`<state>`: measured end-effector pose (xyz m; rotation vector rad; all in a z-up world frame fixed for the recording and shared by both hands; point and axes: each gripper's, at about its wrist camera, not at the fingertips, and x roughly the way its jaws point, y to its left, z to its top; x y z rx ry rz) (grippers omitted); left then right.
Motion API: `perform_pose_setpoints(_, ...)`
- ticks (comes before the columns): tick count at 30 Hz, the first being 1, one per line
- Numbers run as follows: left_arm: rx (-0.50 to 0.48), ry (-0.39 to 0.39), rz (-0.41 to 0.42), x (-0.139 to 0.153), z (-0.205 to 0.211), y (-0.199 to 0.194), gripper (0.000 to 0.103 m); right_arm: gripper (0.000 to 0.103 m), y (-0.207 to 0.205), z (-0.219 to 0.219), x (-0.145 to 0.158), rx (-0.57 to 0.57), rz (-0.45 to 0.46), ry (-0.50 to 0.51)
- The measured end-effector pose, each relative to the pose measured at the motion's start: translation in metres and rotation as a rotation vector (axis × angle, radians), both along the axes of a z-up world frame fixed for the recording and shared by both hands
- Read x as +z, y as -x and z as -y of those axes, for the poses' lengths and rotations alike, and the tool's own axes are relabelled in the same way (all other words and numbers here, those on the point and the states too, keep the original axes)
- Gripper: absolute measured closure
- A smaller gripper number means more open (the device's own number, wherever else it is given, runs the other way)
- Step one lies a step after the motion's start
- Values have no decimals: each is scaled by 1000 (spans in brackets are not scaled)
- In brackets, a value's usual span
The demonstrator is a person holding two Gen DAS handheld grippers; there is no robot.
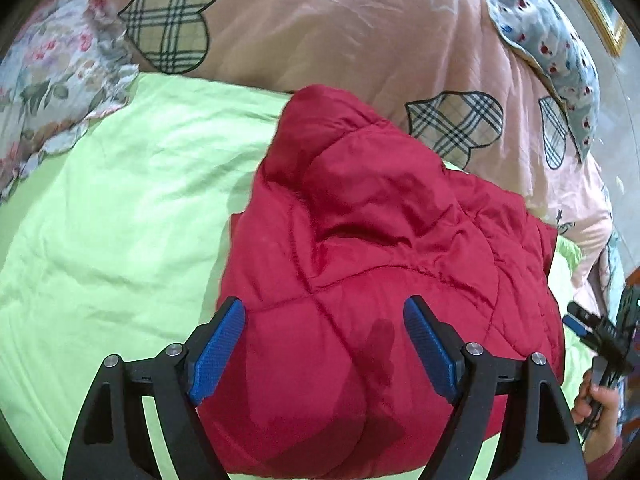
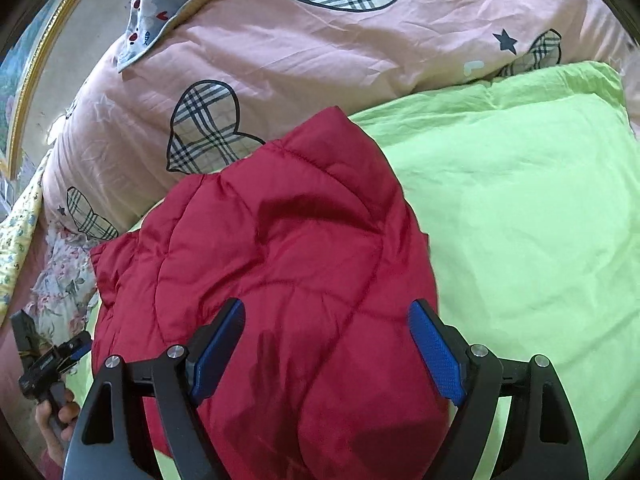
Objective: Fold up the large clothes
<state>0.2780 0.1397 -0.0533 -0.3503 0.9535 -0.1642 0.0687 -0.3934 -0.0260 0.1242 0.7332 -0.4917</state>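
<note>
**Red quilted jacket, bundled on the bed, both grippers held apart above it**

Item: red quilted puffer jacket [image 1: 360, 272], folded into a rounded bundle. It lies on the lime-green bedsheet [image 1: 120, 220], its far edge touching the pink duvet [image 1: 340, 32].

Your left gripper [image 1: 324, 348]: blue-padded fingers [image 1: 218, 352] spread wide, nothing clamped; the jacket fills the gap below them. Whether the tips touch the fabric cannot be told.

Your right gripper [image 2: 326, 354]: fingers [image 2: 436, 354] likewise spread, empty, over the jacket's near end [image 2: 280, 280].

Writing: no brand or label legible on the jacket. In the right wrist view, the small lettering on the other gripper's body at lower left is too small to read.

View differences: the left wrist view shows the right gripper [image 1: 580, 326] at the far right edge, gripped by your right hand [image 1: 596, 404]. The right wrist view shows the left gripper [image 2: 78, 350] at the lower left, with your left hand [image 2: 56, 416] on its handle.

Surroundings: the duvet is printed with plaid hearts [image 2: 200, 128] and dark stars. A floral ruffled pillow [image 1: 52, 80] sits at the left of the sheet, a blue patterned cloth [image 1: 548, 40] lies on the duvet, and a gold-framed picture [image 2: 24, 92] hangs on the wall beyond.
</note>
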Motion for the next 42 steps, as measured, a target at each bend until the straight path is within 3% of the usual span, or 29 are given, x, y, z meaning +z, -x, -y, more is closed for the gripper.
perform_pose_setpoints(9, 23, 78, -37, -12, -23, 0, 20, 18, 16, 15, -1, -5, -21, -43)
perform_pose_setpoints(17, 18, 254, -53, -31, -46, -11, 12, 17, 21, 35, -4, -7, -1, -130)
perform_pose_setpoints(30, 18, 352, -125, -73, -40, -44, 6, 10, -1, 69, -30, 9, -15, -297)
perform_pose_setpoints(42, 4, 373, -141, -85, -27, -59, 1, 0, -22, 66, -40, 36, -49, -330)
